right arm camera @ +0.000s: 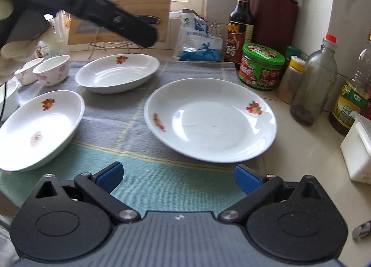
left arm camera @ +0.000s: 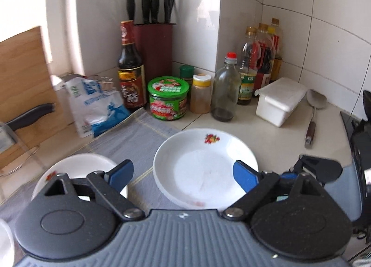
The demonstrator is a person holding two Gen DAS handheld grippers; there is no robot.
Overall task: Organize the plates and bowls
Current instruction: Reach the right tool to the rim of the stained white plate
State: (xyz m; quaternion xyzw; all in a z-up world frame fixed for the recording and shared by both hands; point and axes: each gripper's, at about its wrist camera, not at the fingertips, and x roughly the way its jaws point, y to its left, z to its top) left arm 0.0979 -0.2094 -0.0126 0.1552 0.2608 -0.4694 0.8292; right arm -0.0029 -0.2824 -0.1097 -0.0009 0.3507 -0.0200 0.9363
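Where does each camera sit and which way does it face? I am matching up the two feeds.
Left wrist: on the open left gripper, facing the tiled corner over the large white floral plate; the right gripper shows at right.
Right wrist: on the open right gripper, low over the striped cloth; the left gripper crosses top left.
Shared: that plate, green-lidded jar.

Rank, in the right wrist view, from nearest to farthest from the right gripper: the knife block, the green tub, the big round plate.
1. Big round plate, just ahead of the right gripper.
2. Green tub, behind the plate, to the right.
3. Knife block, in the back corner.
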